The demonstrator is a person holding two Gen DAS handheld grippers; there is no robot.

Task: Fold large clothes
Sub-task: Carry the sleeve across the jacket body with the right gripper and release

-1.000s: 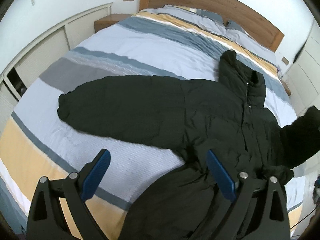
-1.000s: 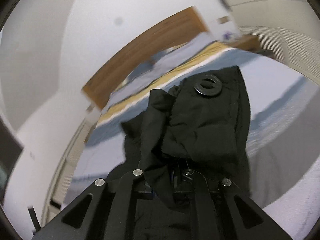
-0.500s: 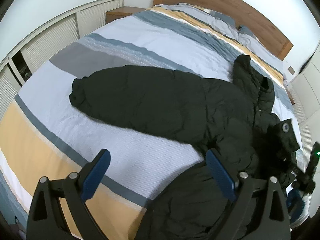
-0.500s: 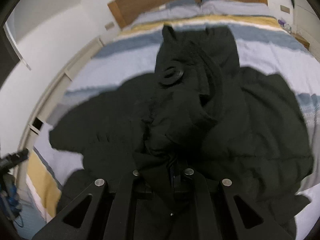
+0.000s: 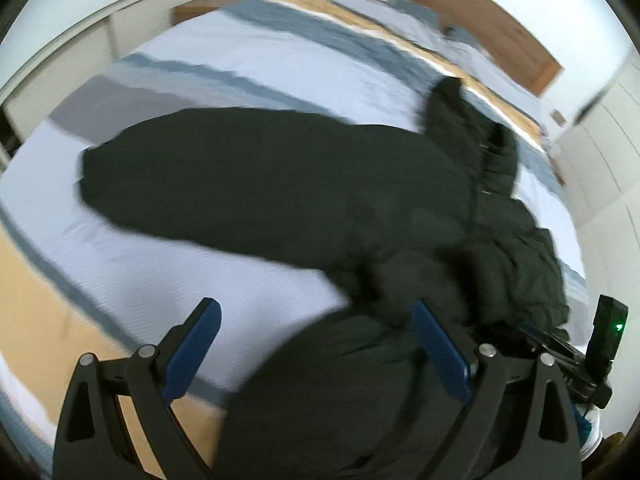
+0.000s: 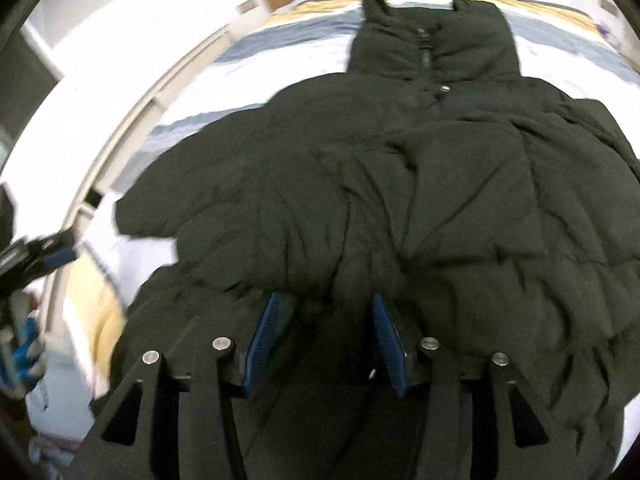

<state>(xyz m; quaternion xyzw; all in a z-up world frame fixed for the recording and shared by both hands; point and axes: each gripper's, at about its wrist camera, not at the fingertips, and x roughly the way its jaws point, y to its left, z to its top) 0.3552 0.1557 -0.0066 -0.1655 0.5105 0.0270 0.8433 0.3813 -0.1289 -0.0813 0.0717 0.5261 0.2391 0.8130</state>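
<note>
A large black puffer jacket (image 5: 304, 184) lies on a striped bed (image 5: 256, 52), its left sleeve stretched out to the left and its collar toward the headboard. In the right wrist view the jacket (image 6: 400, 184) fills the frame, with its right sleeve folded across the chest. My left gripper (image 5: 316, 320) is open and empty, above the jacket's lower hem. My right gripper (image 6: 326, 304) is open, its blue pads just at the edge of the folded sleeve, holding nothing.
A wooden headboard (image 5: 480, 20) and pillows are at the far end. White cabinets (image 5: 80, 52) line the left wall, with a nightstand (image 5: 208, 4) beside the bed. The right gripper's body shows at the right edge of the left wrist view (image 5: 600, 348).
My right gripper has opened and let go of the right sleeve, which now lies across the jacket's chest. The left gripper has shifted slightly, still open.
</note>
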